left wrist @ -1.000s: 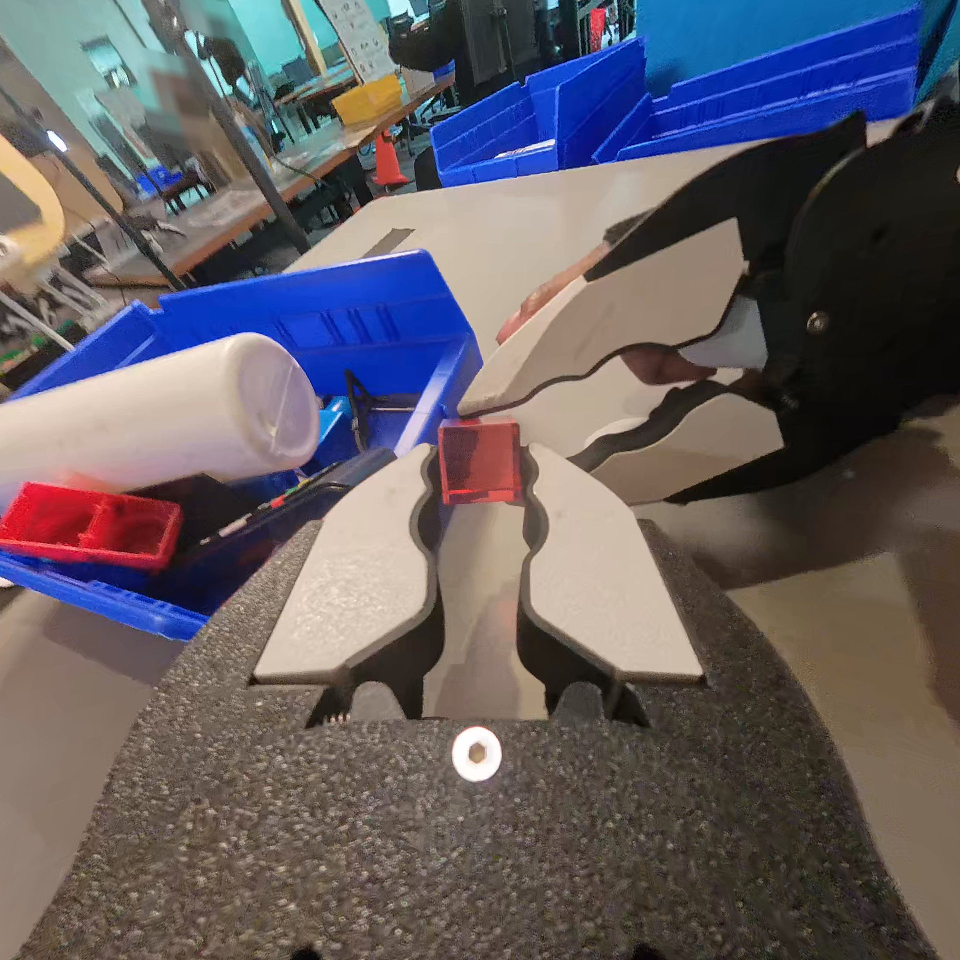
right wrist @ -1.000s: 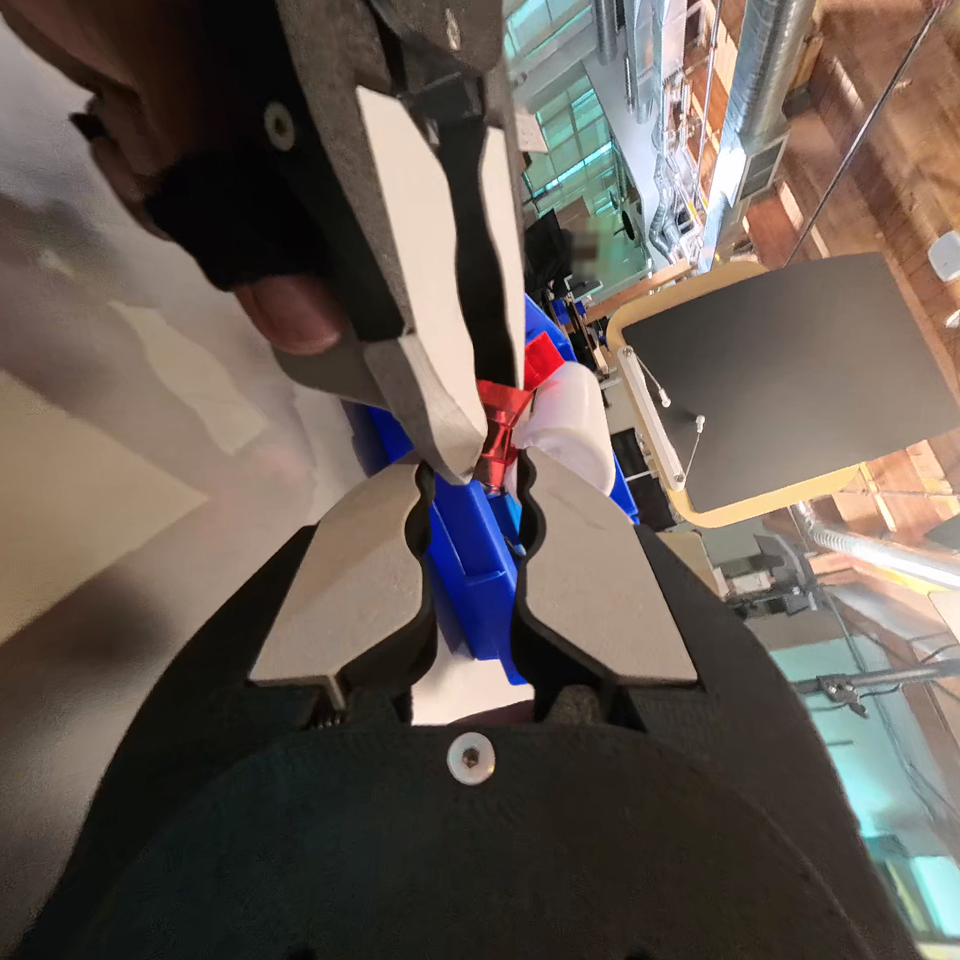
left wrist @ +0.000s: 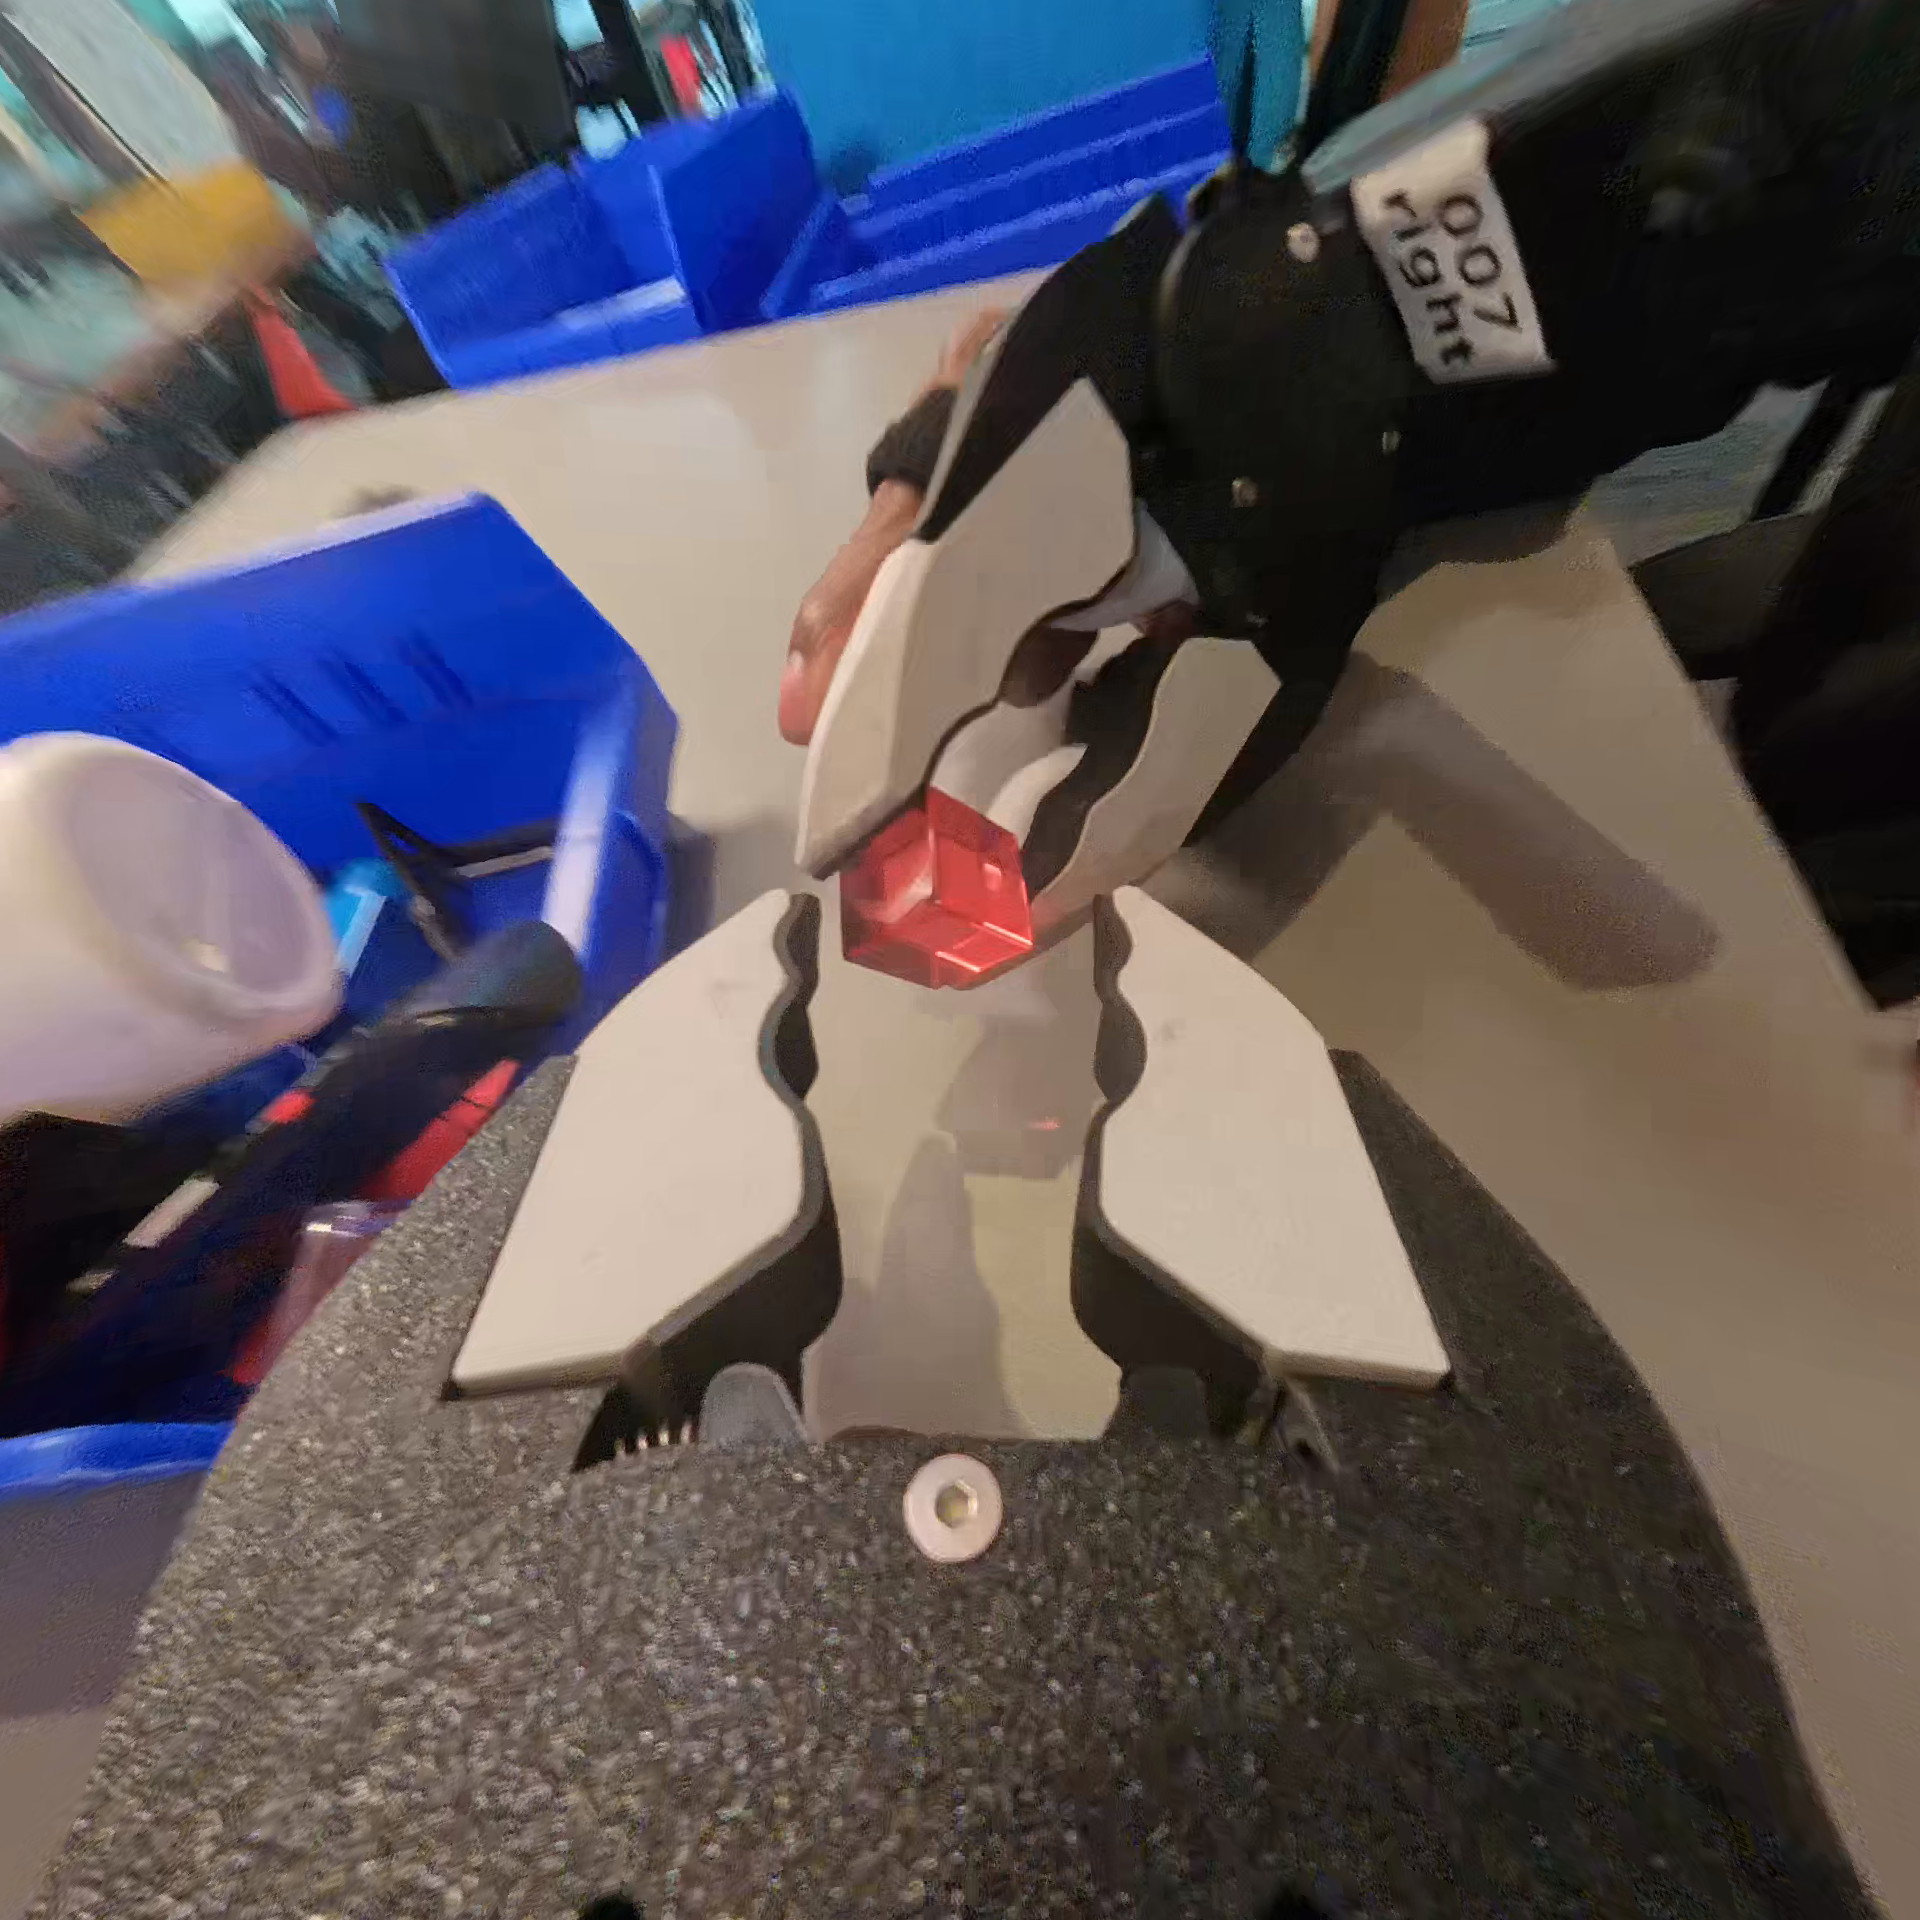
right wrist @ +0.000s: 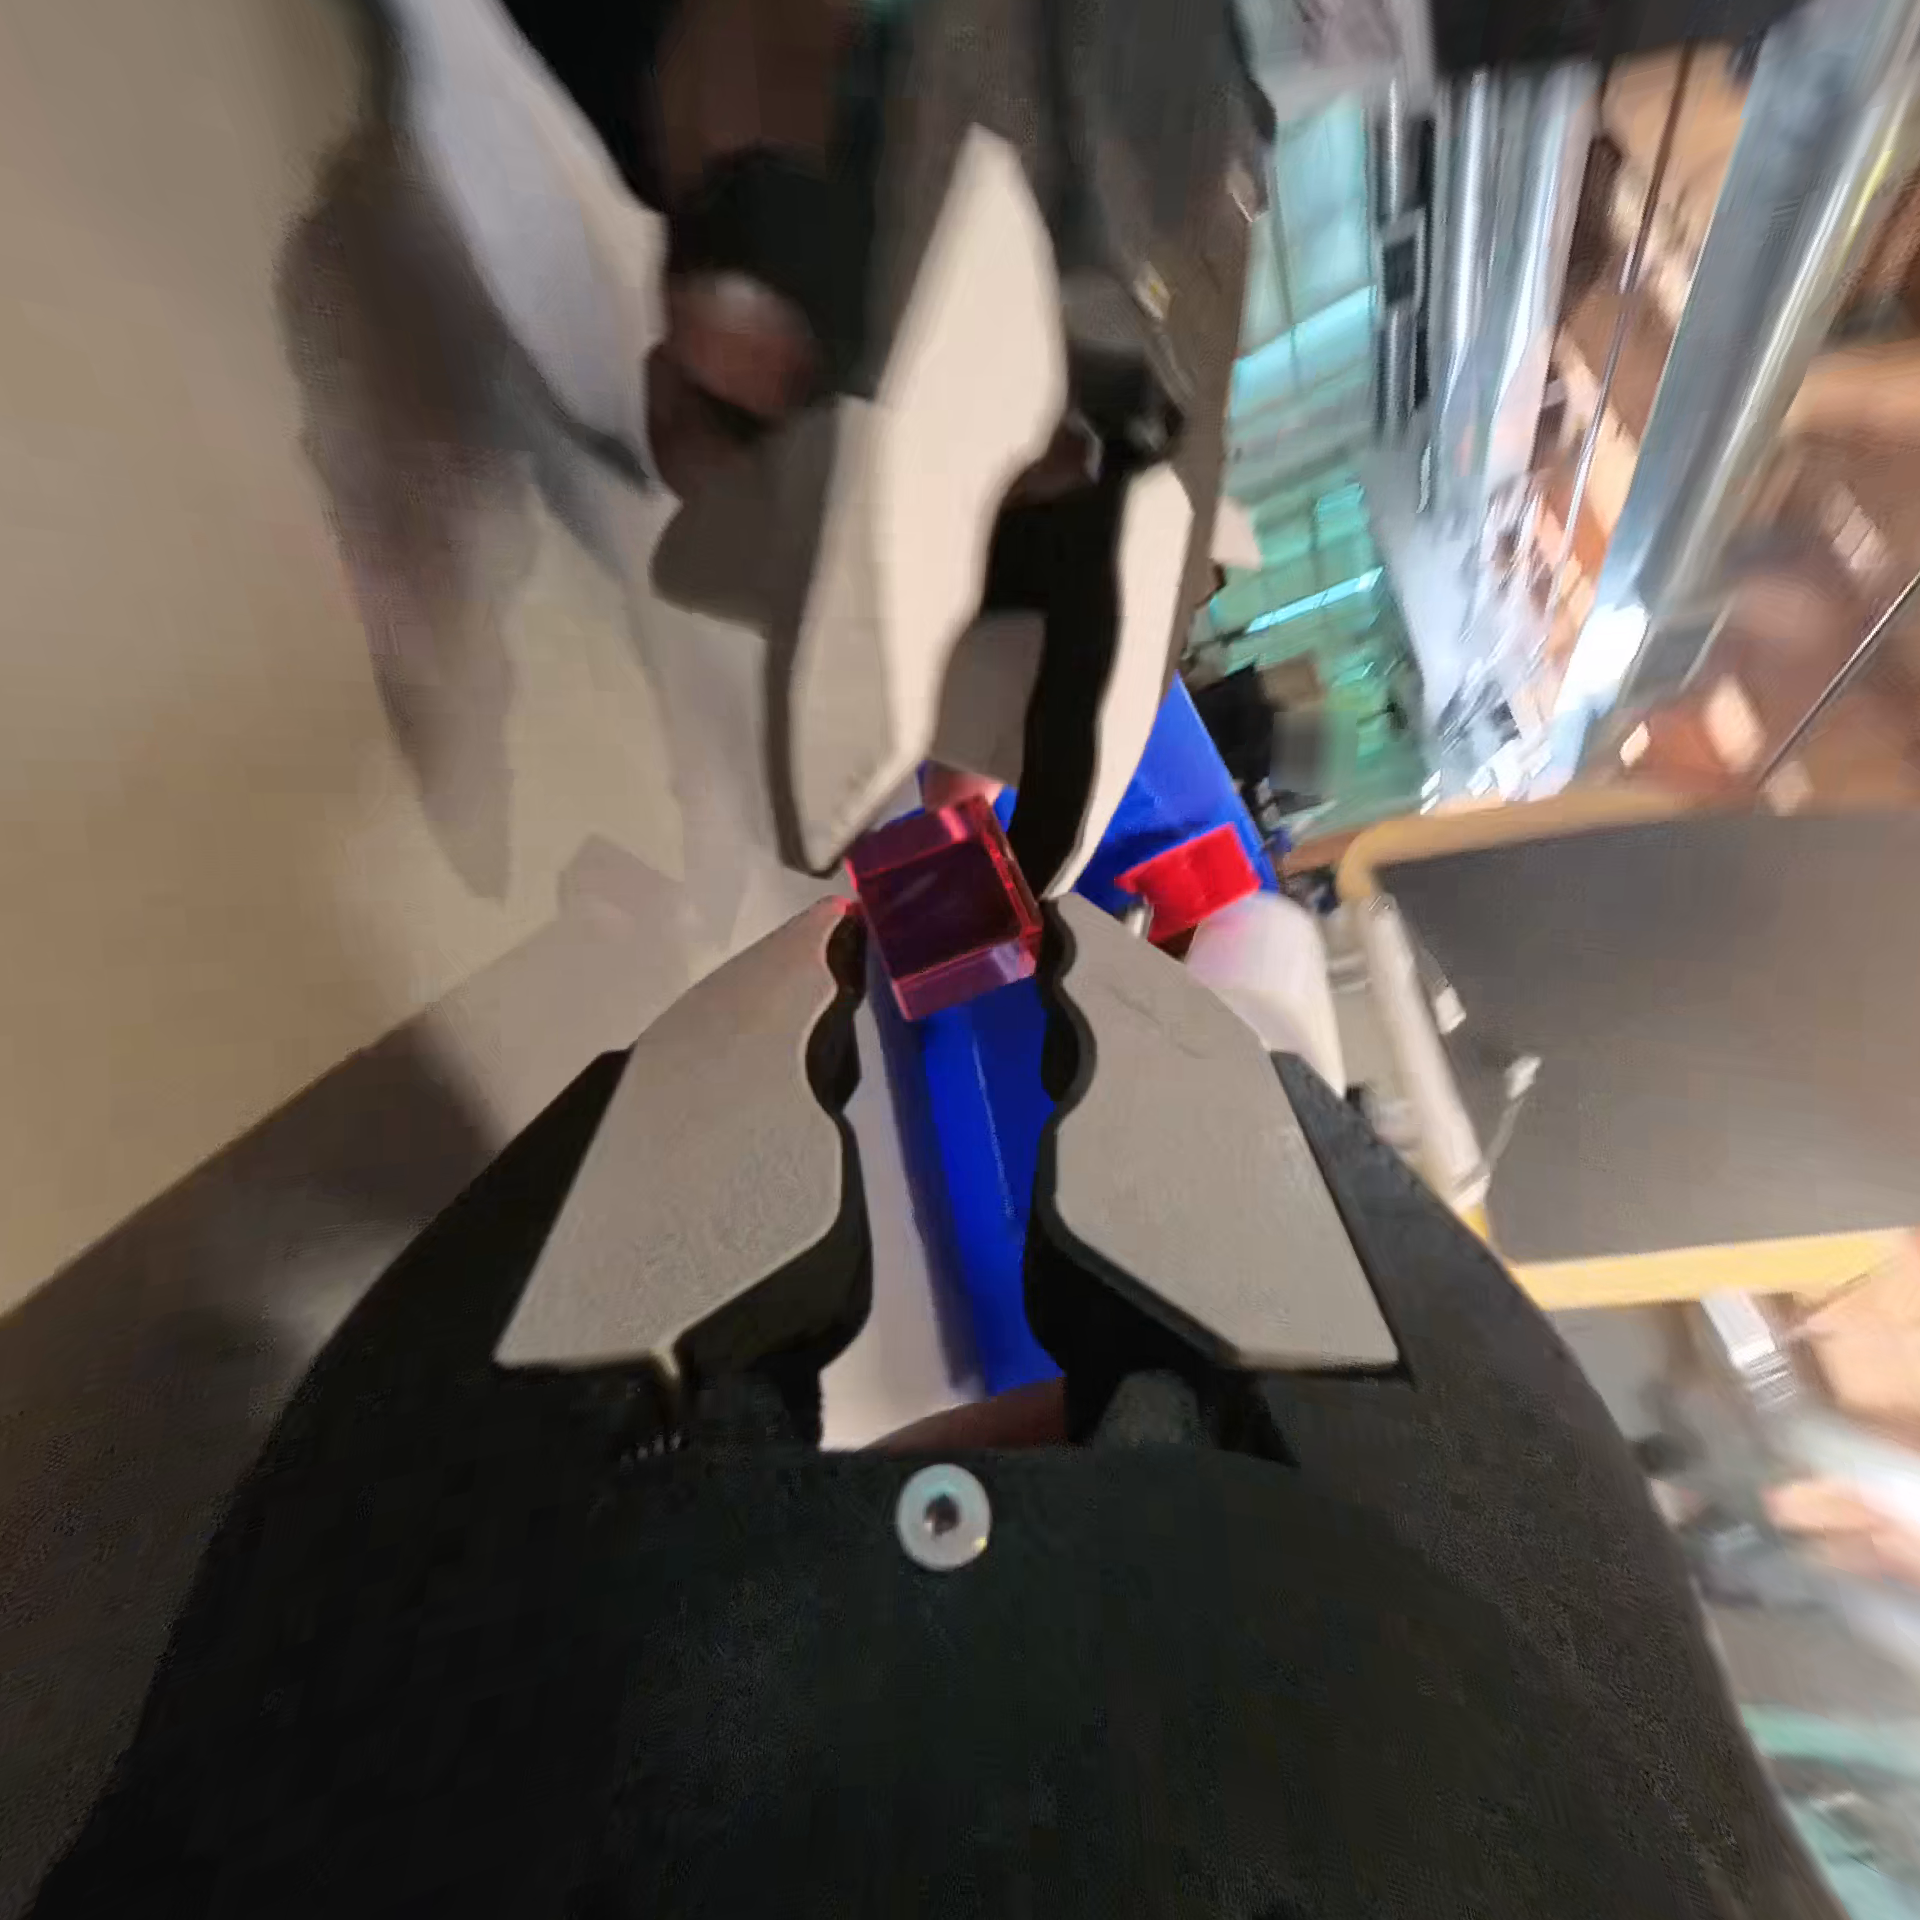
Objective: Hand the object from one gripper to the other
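A clear red cube hangs over the grey table. In the left wrist view, my black right gripper comes in from the upper right and is shut on the cube, one fingertip on each side. My left gripper is open, its fingers spread wide, and the cube sits just ahead of the tips with a gap on both sides. In the right wrist view the cube is clamped between my right gripper's tips. The left gripper reaches down from above, open around it.
A blue bin stands at the left on the table, holding a white cylinder and dark and red clutter. More blue bins line the far edge. A hand holds the right gripper. The frames are motion-blurred.
The left gripper, which held the cube, has opened. The right gripper has closed on the cube and now holds it, turned a little.
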